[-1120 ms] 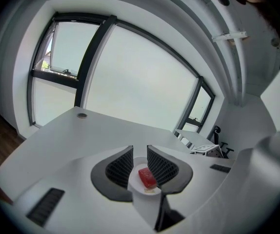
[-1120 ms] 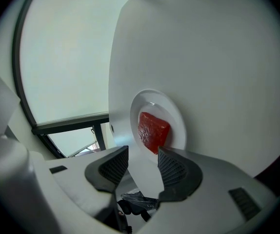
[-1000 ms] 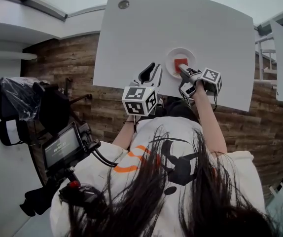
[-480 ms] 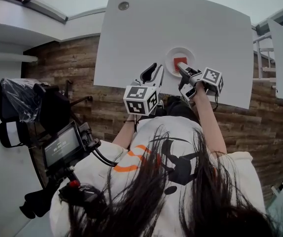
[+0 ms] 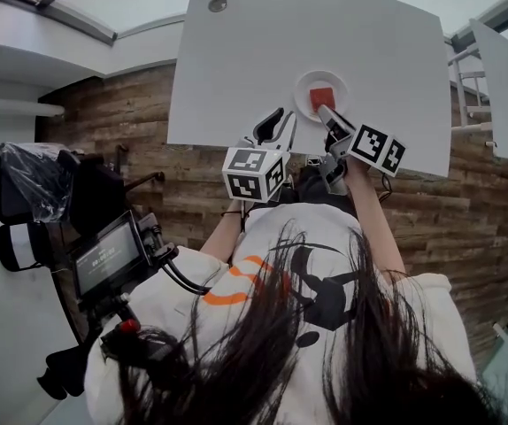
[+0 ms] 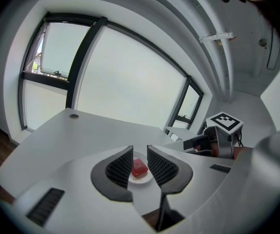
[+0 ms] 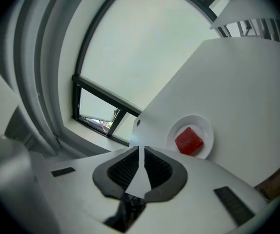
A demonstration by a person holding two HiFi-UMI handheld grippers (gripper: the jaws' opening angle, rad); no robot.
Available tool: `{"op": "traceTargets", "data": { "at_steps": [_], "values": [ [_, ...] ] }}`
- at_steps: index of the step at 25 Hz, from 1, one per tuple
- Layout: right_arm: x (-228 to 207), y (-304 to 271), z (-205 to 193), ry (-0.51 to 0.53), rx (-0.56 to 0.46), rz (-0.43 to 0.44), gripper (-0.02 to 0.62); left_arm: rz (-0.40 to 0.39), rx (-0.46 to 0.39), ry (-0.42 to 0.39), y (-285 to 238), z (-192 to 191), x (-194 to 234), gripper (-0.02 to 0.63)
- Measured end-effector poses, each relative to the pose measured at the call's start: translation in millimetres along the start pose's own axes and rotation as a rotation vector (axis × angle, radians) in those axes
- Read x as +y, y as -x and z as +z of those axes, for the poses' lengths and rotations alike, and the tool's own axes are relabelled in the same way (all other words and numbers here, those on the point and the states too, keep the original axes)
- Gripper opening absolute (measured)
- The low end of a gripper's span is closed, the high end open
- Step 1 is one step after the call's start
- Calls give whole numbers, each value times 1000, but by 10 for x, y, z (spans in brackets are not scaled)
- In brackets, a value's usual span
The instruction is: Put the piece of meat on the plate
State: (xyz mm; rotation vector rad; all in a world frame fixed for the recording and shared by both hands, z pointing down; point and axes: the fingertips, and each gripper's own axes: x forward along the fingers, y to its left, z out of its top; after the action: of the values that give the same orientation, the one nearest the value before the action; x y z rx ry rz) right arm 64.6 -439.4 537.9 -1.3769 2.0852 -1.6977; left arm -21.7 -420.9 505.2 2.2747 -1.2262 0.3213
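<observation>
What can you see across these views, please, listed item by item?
table: one, white, centre of the head view.
grommet: one, grey, table's far left corner.
plate: one, white, on the table's near side.
piece of meat: one, red, lying on the plate.
second table: one, white, right edge.
camera rig: one, black, left of the person.
left tool: one, grey, jaws apart, empty, aimed at the plate.
right tool: one, grey, jaws closing, empty, near the plate.
</observation>
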Motion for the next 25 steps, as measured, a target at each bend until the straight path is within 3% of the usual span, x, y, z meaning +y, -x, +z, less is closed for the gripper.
{"op": "traceTargets", "data": {
  "at_steps": [2,8,14,25],
  "values": [
    [61,79,12,43,-23,-5,8,-12,6,-3,-3,16,-50,95],
    [182,368,-170,248,-72,-41,8,-59,15,17,151,-106,-173,95],
    [426,861,-866,323,-93,-26,8,-108,-19,31,827,-417,-424,94],
    [443,1548,-1199,412,-115,-8,7,-105,-45,9,1218,-704,-978,94]
  ]
}}
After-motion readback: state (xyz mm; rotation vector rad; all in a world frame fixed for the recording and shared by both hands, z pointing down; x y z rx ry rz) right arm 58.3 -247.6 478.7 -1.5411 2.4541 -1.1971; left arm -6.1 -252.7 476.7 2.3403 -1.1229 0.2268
